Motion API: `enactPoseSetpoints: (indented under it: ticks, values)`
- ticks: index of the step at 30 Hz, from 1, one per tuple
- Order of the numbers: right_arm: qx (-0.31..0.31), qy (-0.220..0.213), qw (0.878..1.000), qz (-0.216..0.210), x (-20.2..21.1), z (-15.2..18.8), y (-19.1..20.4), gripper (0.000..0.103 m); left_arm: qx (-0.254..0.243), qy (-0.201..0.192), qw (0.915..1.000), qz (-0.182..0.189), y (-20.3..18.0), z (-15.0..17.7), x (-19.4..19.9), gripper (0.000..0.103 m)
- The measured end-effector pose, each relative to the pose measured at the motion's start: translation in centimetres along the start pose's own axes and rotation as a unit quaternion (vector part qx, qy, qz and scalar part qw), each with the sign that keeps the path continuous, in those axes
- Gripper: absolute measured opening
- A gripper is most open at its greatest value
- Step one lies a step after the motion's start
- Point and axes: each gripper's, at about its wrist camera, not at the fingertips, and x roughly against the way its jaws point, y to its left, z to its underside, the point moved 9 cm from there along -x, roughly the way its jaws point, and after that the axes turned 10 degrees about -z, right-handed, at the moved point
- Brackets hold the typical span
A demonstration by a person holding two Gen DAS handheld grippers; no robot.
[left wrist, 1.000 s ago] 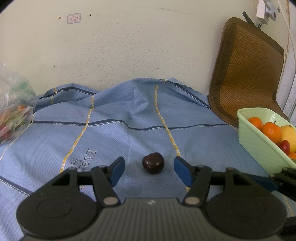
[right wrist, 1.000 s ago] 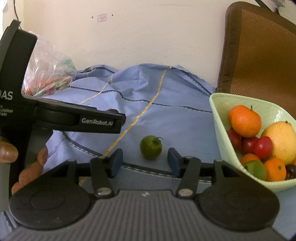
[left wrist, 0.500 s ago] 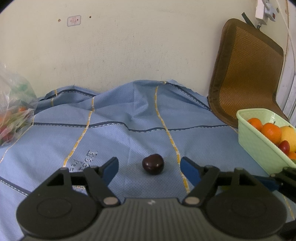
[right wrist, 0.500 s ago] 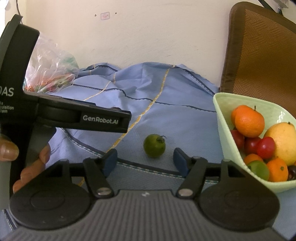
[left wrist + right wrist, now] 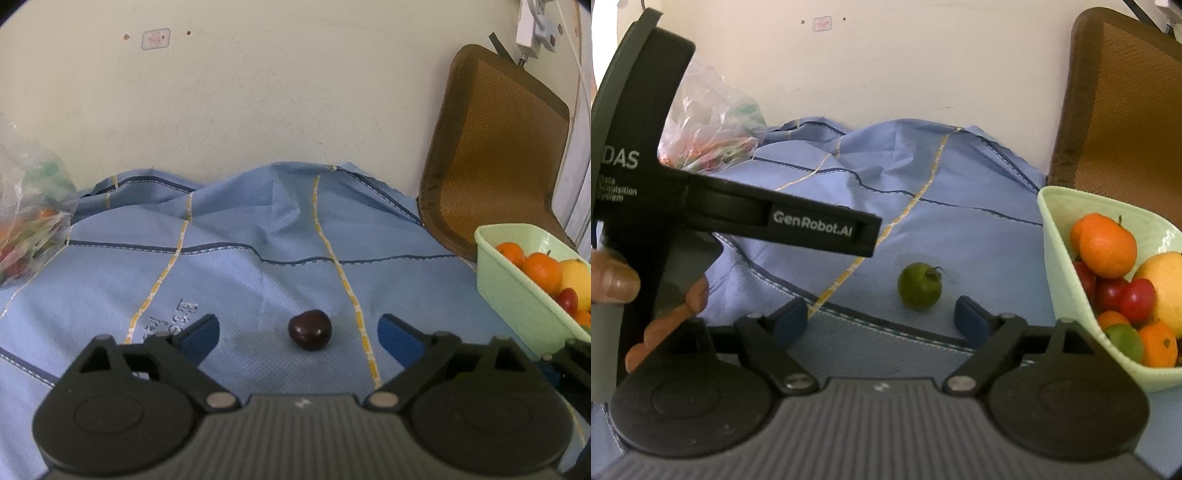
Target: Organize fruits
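A dark maroon fruit [image 5: 309, 329] lies on the blue cloth [image 5: 240, 273], just ahead of my left gripper [image 5: 299, 332], whose jaws are opening wide and touch nothing. In the right wrist view a small green fruit [image 5: 919, 285] rests on the same cloth [image 5: 960, 236], slightly beyond my right gripper [image 5: 882, 317]; its jaws are opening too, clear of the fruit. A pale green basket [image 5: 1060, 236] on the right holds oranges, a yellow fruit and red fruits; the basket [image 5: 513, 291] also shows in the left wrist view.
A clear plastic bag [image 5: 29, 221] of mixed produce sits at the far left by the wall. A brown woven mat [image 5: 495, 147] leans on the wall behind the basket. The left device's body [image 5: 738, 210] and a person's hand [image 5: 617, 280] fill the right view's left side.
Both grippers' blue fingers have spread much wider apart. Neither fruit has moved, and neither hand has shifted noticeably.
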Motion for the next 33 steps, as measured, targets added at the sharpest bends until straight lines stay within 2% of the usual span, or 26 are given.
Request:
enactPoseSetpoints:
  ticks: [7, 16, 20, 28, 33]
  values:
    - [0.005, 0.002, 1.000, -0.007, 0.0, 0.1, 0.1, 0.094, -0.003, -0.015, 0.9999, 0.003, -0.1, -0.2, 0.5, 0.103]
    - [0.004, 0.006, 1.000, -0.013, 0.0, 0.3, 0.4, 0.098, 0.015, -0.032, 0.9989, 0.030, -0.1, -0.5, 1.3, 0.103]
    - [0.009, 0.014, 1.000, -0.023, 0.1, 0.6, 0.6, 0.103, 0.036, -0.031, 0.9980, 0.042, 0.2, -0.6, 1.4, 0.103]
    - [0.011, 0.016, 0.999, -0.026, 0.1, 0.7, 0.8, 0.103, 0.039, -0.035, 0.9970, 0.056, 0.3, -0.5, 1.5, 0.103]
    - [0.008, 0.011, 1.000, -0.028, 0.2, 0.8, 0.8, 0.103, 0.039, -0.017, 0.9981, 0.045, 0.5, -0.4, 0.8, 0.103]
